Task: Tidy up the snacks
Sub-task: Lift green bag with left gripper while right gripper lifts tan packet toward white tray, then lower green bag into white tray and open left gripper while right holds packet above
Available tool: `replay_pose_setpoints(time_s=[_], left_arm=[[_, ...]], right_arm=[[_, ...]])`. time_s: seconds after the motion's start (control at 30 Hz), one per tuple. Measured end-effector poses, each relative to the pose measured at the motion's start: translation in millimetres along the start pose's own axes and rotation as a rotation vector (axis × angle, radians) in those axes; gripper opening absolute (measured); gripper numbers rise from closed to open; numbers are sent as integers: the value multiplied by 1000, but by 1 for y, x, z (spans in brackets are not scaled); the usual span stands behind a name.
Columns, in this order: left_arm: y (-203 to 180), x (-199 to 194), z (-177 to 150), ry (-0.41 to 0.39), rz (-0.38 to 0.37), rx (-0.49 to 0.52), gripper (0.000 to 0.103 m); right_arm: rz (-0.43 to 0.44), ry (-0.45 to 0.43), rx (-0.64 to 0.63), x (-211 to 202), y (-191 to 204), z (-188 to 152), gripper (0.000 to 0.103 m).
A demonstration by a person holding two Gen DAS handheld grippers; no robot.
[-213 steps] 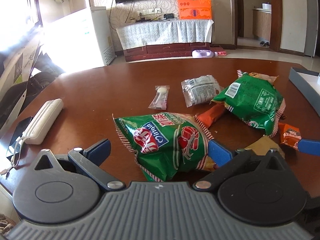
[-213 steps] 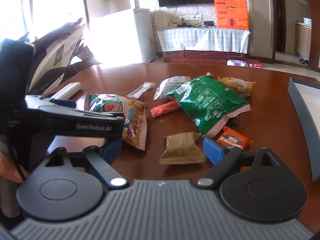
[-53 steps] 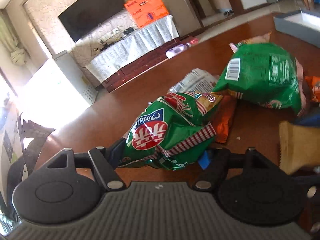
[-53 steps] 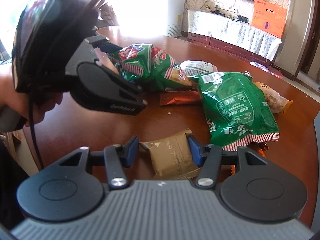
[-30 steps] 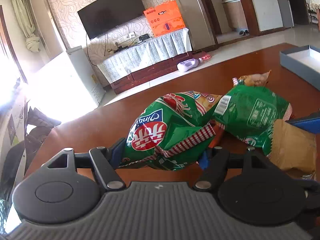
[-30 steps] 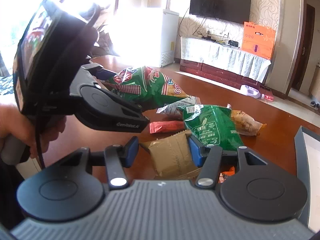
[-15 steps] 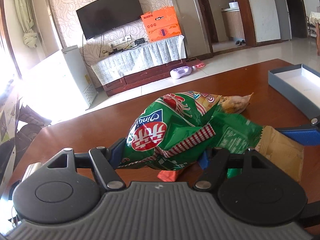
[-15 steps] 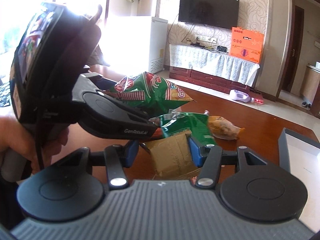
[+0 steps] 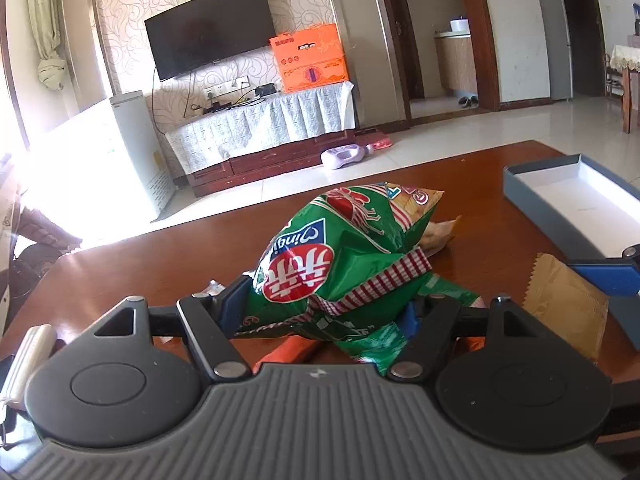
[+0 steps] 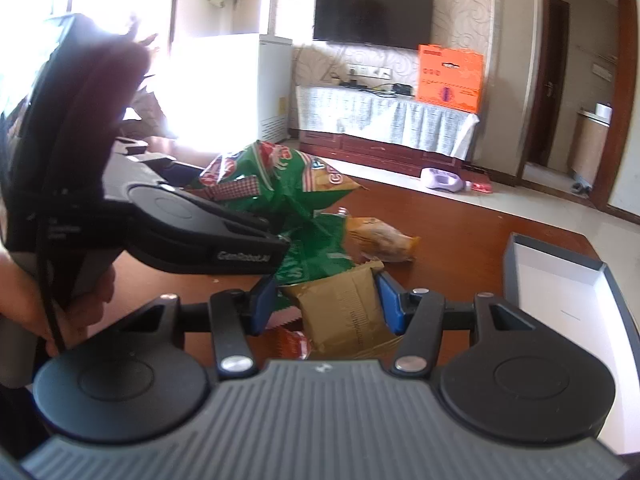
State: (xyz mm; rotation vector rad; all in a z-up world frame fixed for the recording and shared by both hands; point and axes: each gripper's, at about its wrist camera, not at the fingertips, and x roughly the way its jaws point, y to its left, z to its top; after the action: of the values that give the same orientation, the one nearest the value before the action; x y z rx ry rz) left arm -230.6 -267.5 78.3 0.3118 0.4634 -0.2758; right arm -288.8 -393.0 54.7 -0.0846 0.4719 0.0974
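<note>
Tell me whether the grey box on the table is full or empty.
Empty as far as it shows: the grey box lies open with only bare white floor visible in both views; its near end is cut off.

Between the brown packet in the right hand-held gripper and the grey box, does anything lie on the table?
No. In the right wrist view, only bare wooden table separates the brown packet from the grey box.

Wall: you face a black television (image 9: 210, 34) on swirl-patterned wallpaper.
Stand: an orange box (image 9: 308, 58) sits on your cloth-draped cabinet (image 9: 264, 120).
Left: a white freezer (image 9: 132, 152) stands beside the glare.
Floor: a lilac bottle (image 9: 346, 156) lies on pale tiles.
Bench edge: a white ribbed case (image 9: 28, 354) at your left.
</note>
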Motion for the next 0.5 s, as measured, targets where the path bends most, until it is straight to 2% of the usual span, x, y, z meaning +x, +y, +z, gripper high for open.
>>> replay_pose_setpoints(time_s=[0.13,0.33,0.5], left_arm=[[-10,0,1,6,-9,2,76],[-25,-1,5,-7,-27,-3,76],[-41,-4,9,-16,-65,1,76]], right_arm=[[-28,10,44,-5,-15,-10,57],[-86,-32,163,-17,-46,-17,57],[-117,-47,214,-20,-60,-21,57]])
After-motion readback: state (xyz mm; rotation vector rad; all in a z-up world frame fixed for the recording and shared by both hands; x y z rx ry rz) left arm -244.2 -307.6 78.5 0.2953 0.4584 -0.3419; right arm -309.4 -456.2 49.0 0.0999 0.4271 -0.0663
